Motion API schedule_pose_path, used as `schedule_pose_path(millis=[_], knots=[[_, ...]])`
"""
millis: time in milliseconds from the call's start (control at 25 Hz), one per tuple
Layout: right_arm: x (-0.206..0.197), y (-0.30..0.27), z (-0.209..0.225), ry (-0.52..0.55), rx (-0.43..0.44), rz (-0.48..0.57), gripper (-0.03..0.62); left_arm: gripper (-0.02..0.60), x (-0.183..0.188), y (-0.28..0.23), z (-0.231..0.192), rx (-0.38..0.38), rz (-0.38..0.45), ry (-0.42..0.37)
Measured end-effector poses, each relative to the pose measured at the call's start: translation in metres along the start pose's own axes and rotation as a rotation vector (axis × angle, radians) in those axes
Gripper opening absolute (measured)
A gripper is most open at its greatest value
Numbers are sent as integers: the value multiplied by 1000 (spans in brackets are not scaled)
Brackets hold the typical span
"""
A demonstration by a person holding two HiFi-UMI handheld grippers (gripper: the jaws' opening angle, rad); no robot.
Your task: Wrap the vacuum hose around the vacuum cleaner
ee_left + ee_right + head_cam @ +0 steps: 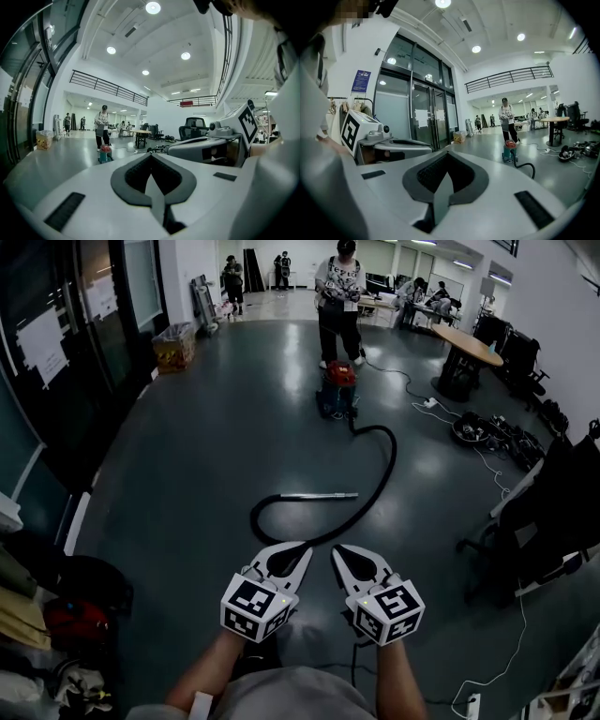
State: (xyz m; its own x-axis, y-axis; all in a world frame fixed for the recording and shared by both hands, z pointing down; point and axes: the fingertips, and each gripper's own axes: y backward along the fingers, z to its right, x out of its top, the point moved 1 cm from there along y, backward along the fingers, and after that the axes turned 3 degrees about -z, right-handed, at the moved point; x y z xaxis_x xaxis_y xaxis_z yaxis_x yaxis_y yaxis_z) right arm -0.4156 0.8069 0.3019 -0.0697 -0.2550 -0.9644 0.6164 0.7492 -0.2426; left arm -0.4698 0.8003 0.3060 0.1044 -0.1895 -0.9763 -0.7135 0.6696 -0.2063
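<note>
While both claws hang empty with jaws pressed together, the left gripper (298, 554) and right gripper (343, 556) sit well short of the vacuum cleaner (337, 388). Its black hose (380, 474) snakes from it toward them across the floor (206, 446), and a person (339, 296) stands just behind it.

This looks like a big open office hall: a polished grey floor (187, 456), glass doors (425, 124) along the left wall, and a balcony railing (105, 85) high up under round ceiling lights (153, 7). Far right stands a table (469, 343) with office chairs (194, 126), and cables (410, 388) trail nearby.
</note>
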Motion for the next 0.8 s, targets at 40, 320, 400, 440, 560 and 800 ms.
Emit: schedule_pose_path(millis=[40,320,400,440,560,800], knots=[[3,-12,7,1,-5,-2,3,8,1,-8,-12,-5,-1,-3],[19,-95,52,-8,-44,-24,3,8,13,-63,-97,-43,-9,-9],[24,-119,63,-16,-62,-32,3,8,15,-77,-122,-59,-14,-3],[26,-132,68,-19,-68,-38,3,8,16,-83,-134,-67,-18,0],[33,-170,83,-29,-89,-63,3,8,18,-104,-171,-93,-30,10],[47,-247,114,-58,-143,-129,3,8,25,-139,-250,-139,-61,21]])
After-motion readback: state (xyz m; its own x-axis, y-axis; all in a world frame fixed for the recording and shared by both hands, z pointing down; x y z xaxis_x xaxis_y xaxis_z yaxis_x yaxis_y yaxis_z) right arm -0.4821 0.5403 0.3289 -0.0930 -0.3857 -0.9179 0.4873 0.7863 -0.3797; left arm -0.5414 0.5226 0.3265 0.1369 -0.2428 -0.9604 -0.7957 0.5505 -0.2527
